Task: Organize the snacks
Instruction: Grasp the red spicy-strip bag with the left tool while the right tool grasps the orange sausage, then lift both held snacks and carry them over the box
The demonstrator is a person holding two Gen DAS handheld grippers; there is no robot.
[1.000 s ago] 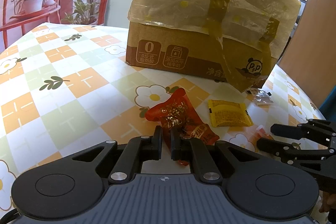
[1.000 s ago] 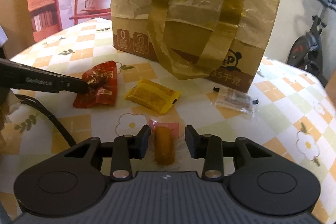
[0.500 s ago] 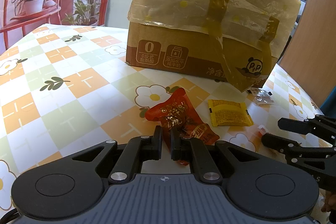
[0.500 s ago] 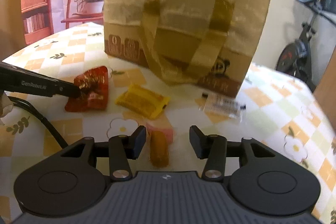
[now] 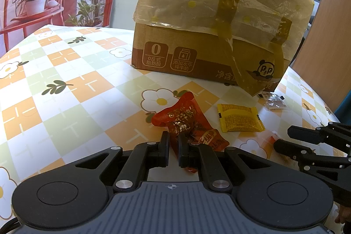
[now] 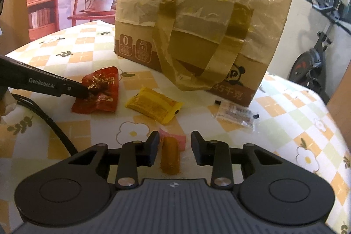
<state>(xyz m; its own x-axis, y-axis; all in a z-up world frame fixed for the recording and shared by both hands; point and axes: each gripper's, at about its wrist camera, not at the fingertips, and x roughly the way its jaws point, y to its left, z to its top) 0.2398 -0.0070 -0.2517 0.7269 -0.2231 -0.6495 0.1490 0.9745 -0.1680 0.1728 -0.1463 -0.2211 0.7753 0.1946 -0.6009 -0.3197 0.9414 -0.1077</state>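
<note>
The small brown sausage-shaped snack in clear wrap point(image 6: 170, 155) lies lengthwise, near to far, between the right gripper point(image 6: 175, 147)'s closing jaws, seemingly untouched, while the left gripper point(image 5: 173, 146) is clamped on the crinkled red foil snack packet point(image 5: 186, 122).

carton point(image 6: 204, 21) top cut off, clear packet point(image 6: 237, 114) contents perhaps unreadable

red snack packet point(image 5: 186, 122) | yellow snack packet point(image 5: 239, 118) | brown carton point(image 5: 210, 58) | tablecloth point(image 5: 65, 89) orange-green checks, white flowers

- Left gripper point(image 5: 173, 145): matte black linkage arms, silver screw heads at the pivots, two round black discs on a ribbed grey-blue housing with a small crosshair mark.
- Right gripper point(image 6: 175, 147): same build.
- White "GenRobot.AI" lettering on the left gripper's side; black cable point(image 6: 47, 122) trailing behind it.
</note>
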